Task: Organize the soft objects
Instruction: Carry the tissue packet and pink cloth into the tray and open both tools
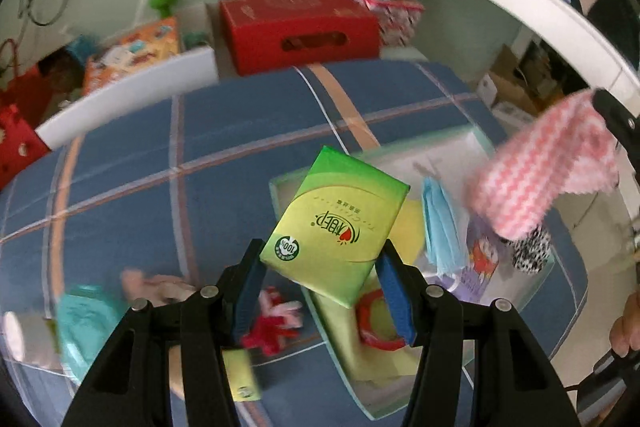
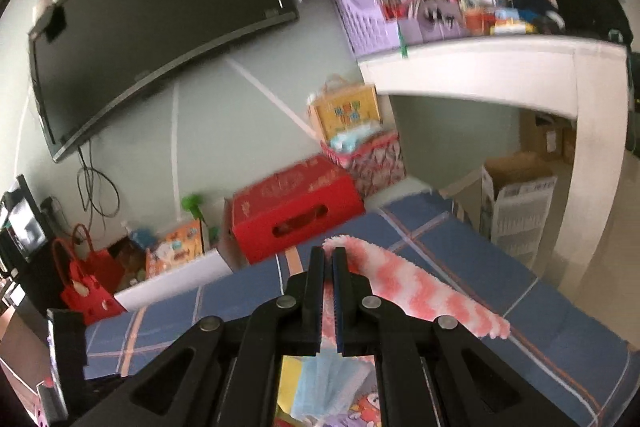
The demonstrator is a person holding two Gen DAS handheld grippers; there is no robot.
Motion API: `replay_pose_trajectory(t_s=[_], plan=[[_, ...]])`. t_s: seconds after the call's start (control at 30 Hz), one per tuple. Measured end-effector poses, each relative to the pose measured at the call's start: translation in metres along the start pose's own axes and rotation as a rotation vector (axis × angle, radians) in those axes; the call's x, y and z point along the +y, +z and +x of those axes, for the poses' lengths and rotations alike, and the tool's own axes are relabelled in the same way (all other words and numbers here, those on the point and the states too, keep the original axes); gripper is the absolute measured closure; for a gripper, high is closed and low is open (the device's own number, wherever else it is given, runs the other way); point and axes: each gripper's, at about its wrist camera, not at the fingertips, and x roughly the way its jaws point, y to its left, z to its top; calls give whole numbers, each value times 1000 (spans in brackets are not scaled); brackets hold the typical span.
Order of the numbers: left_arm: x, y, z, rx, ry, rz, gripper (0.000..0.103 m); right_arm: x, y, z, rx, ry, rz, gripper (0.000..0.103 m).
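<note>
The left gripper (image 1: 320, 279) has its jaws about half apart, clamped on one green tissue pack (image 1: 336, 223); the blue pads (image 1: 394, 291) press its two long edges, and the pack is tilted in the air above a shallow clear tray (image 1: 468, 143). The right gripper (image 2: 329, 291) has its jaws nearly together, pinching one pink-and-white chevron cloth (image 2: 408, 291) by an edge; the cloth droops off to the right of the fingers. In the left wrist view the same cloth (image 1: 548, 171) hangs above the tray's right end.

Inside the tray lie one blue face mask (image 1: 440, 227), one red ring (image 1: 378, 323), one black-and-white spotted item (image 1: 530, 251), yellow sheets whose number I cannot tell, and a purple cartoon-printed piece (image 1: 486, 259). The tray rests on a blue plaid bedspread (image 1: 200, 147).

Left of the tray, loose on the bedspread, are one red-and-pink plush toy (image 1: 272, 323), one teal soft item (image 1: 86, 327), one pale pink item (image 1: 160, 285), too blurred to name, and a second small green pack (image 1: 240, 375) under the left gripper.

Beyond the bed's far edge stands one red cardboard box (image 1: 300, 31) with a handle slot. A hand (image 1: 626, 327) shows at the right edge of the left wrist view. One dark wall screen (image 2: 160, 27) hangs above, in the right wrist view.
</note>
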Motion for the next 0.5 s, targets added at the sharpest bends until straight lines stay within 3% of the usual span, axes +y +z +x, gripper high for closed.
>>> replay_pose_trajectory(t_s=[0.2, 0.5], plan=[[-7, -13, 43, 107, -12, -4, 46, -11, -22, 37, 139, -33, 22, 98], [-7, -19, 52, 115, -4, -5, 46, -18, -52, 79, 319, -72, 4, 98]])
